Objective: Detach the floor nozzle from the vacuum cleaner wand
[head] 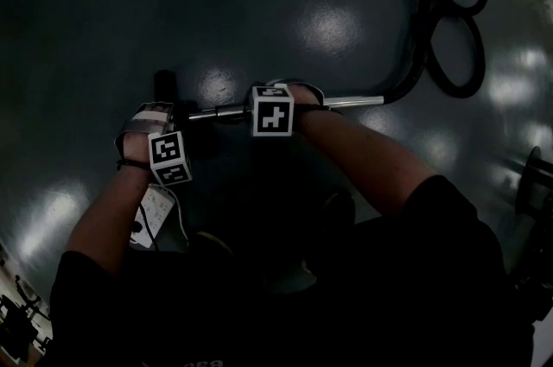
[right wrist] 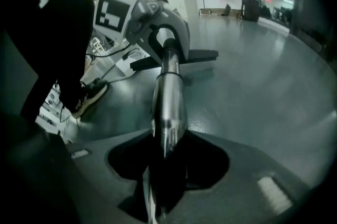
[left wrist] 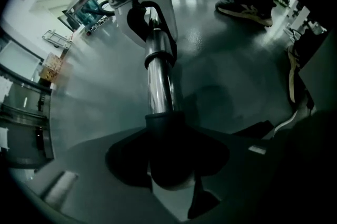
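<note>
The chrome wand lies level just above the dark floor, with both hands on it. In the left gripper view it ends in a black collar, the nozzle neck. My left gripper is shut on this neck. My right gripper is shut on the bare chrome tube, a short way along from the left one. Beyond the left gripper a flat dark piece, probably the floor nozzle, rests on the floor. In the head view the marker cubes hide both sets of jaws.
A black hose curves from the wand's right end into loops at the top right. A white power strip with a cable lies by my left forearm. A shoe stands close by. Carts stand far off.
</note>
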The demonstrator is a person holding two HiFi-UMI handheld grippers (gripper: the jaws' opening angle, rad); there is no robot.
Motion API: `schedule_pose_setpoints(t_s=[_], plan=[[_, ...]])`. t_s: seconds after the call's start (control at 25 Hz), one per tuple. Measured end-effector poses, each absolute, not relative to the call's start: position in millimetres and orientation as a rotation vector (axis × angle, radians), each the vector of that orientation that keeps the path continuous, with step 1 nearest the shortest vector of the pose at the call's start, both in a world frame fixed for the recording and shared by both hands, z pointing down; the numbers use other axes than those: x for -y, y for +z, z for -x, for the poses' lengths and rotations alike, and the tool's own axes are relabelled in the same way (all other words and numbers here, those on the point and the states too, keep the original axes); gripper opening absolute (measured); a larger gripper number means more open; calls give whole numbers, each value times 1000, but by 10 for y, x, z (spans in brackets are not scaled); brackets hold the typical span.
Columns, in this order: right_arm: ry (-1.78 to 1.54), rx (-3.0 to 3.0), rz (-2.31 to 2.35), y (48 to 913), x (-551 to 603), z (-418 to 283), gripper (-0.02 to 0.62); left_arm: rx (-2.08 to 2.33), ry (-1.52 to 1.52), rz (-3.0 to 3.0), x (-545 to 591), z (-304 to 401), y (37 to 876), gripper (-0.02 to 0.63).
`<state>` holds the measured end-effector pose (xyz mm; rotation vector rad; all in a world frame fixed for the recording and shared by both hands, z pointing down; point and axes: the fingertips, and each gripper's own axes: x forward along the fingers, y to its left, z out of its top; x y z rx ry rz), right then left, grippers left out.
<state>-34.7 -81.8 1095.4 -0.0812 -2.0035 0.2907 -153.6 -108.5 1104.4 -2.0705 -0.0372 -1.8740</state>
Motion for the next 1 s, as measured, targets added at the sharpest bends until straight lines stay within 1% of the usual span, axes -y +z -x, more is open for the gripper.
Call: schedule_pose_setpoints(t_s=[0.08, 0.16, 0.36, 0.68, 0.76, 0.84, 1.0], plan=[[319, 2012, 77, 10885, 861, 391, 156, 22, -1883, 2104, 1158, 1563, 10984, 167], [283, 2007, 73, 10862, 863, 406, 156, 41, -1877, 2269, 1101, 1545, 10910, 161], [194, 1989, 129, 10777, 716, 408, 156, 280, -1863, 2730, 737, 1519, 10778, 152], [-39, 1900, 123, 10739, 650, 333, 158, 647, -2047, 3158, 357, 1430, 10492, 152], [-29, 1897, 128, 10769, 622, 300, 158, 608, -2039, 3152, 323, 1391, 10513, 151], [24, 1918, 138, 10755, 611, 296, 156, 477, -2011, 3047, 370, 1377, 10501, 149], [124, 1939, 133, 10629, 730, 285, 153, 126, -1868, 2638, 726, 1423, 10478, 146]])
